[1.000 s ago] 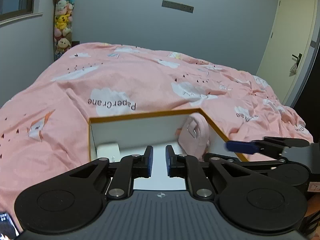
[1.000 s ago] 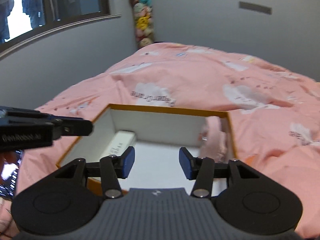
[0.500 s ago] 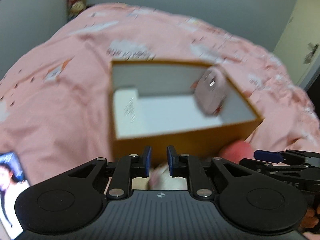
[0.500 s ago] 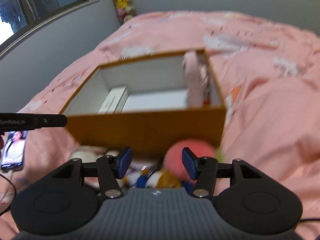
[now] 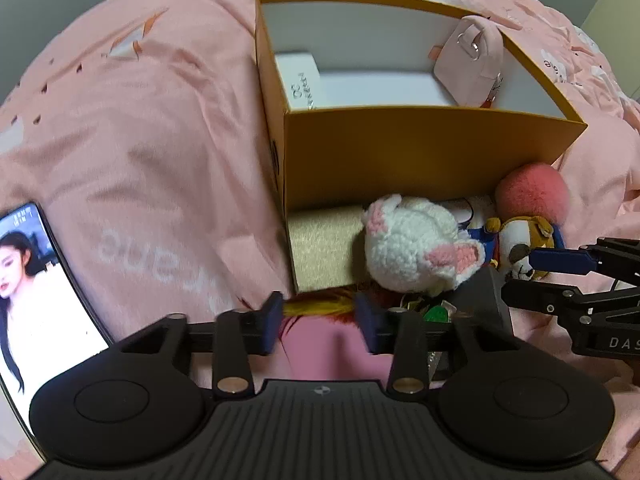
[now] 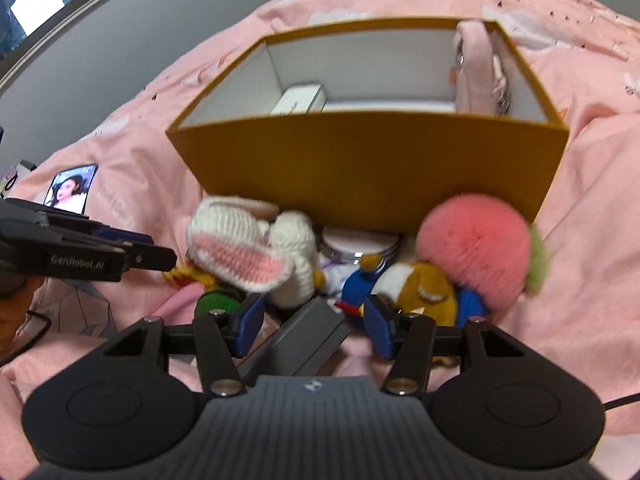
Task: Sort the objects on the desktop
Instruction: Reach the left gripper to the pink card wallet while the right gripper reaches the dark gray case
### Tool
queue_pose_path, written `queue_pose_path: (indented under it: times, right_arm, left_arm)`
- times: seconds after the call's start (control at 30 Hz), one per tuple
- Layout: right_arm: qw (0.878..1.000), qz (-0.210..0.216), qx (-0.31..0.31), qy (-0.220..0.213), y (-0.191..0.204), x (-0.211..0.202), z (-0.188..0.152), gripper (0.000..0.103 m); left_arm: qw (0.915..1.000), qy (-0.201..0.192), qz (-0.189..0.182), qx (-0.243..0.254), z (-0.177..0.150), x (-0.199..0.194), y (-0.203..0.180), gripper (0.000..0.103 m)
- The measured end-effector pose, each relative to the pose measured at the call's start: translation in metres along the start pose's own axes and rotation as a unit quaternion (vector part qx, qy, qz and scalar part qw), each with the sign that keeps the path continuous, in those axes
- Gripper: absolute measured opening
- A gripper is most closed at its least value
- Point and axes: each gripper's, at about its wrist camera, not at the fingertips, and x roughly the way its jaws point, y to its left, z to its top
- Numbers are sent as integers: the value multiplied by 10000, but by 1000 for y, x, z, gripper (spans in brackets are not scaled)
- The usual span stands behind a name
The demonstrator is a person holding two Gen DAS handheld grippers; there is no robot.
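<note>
An open orange box point(image 5: 420, 152) point(image 6: 372, 176) stands on the pink bed. Inside it are a small pink handbag point(image 5: 470, 66) point(image 6: 476, 68) and a white carton point(image 5: 298, 80) point(image 6: 298, 100). In front of the box lies a pile: a white knitted bunny point(image 5: 416, 250) point(image 6: 256, 248), a pink pompom point(image 5: 532, 196) point(image 6: 476, 248), a dog plush point(image 5: 520, 244) point(image 6: 416, 284), a grey block point(image 5: 478, 300) point(image 6: 304, 336). My left gripper point(image 5: 318, 328) is open and empty above a pink and yellow item. My right gripper point(image 6: 312, 326) is open over the grey block.
A phone point(image 5: 36, 292) point(image 6: 72, 192) with a lit screen lies on the bedspread at the left. A round tin point(image 6: 360, 242) and a green disc point(image 6: 216, 302) sit in the pile. A beige pad point(image 5: 324, 248) lies before the box.
Both grippers have pulled back and tipped down from over the box to the pile in front of it. The left jaws have opened wider.
</note>
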Motion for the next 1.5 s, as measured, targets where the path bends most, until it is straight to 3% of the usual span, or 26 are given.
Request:
queue_pose_path:
  times: [0.1, 0.2, 0.3, 0.43, 0.7, 1.0, 1.1, 1.2, 1.4, 1.5]
  right_arm:
    - [10000, -21, 68, 33, -2, 1, -1, 58]
    - [9997, -9, 216, 126, -7, 4, -1, 58]
    - [9995, 21, 248, 183, -8, 7, -2, 58]
    - [9989, 25, 367, 291, -10, 8, -4, 58]
    - [9936, 365, 821, 690, -17, 10, -21, 63]
    - [9920, 429, 842, 837, -14, 14, -25, 63]
    - [9912, 467, 869, 884, -14, 18, -23, 63]
    - [9905, 501, 883, 933, -15, 20, -24, 63]
    - [9894, 513, 917, 999, -14, 24, -23, 64]
    - [9890, 521, 931, 1025, -14, 24, -23, 64]
  left_arm:
    - [9993, 156, -122, 313, -6, -1, -3, 52]
    - [9936, 358, -184, 1056, -14, -2, -17, 54]
    - [9807, 588, -212, 1853, -22, -2, -31, 54]
    - [9627, 577, -39, 2643, -31, -8, -47, 54]
    - [9423, 637, -38, 3286, -46, -14, -61, 53]
    - [9208, 687, 167, 3836, -57, 3, -70, 52]
    - [9070, 792, 115, 4135, -61, 5, -77, 43]
    - [8921, 904, 47, 4427, -62, 7, -81, 42]
    - [8790, 960, 102, 4669, -62, 20, -82, 44]
    - [8794, 940, 112, 4666, -60, 21, -81, 47]
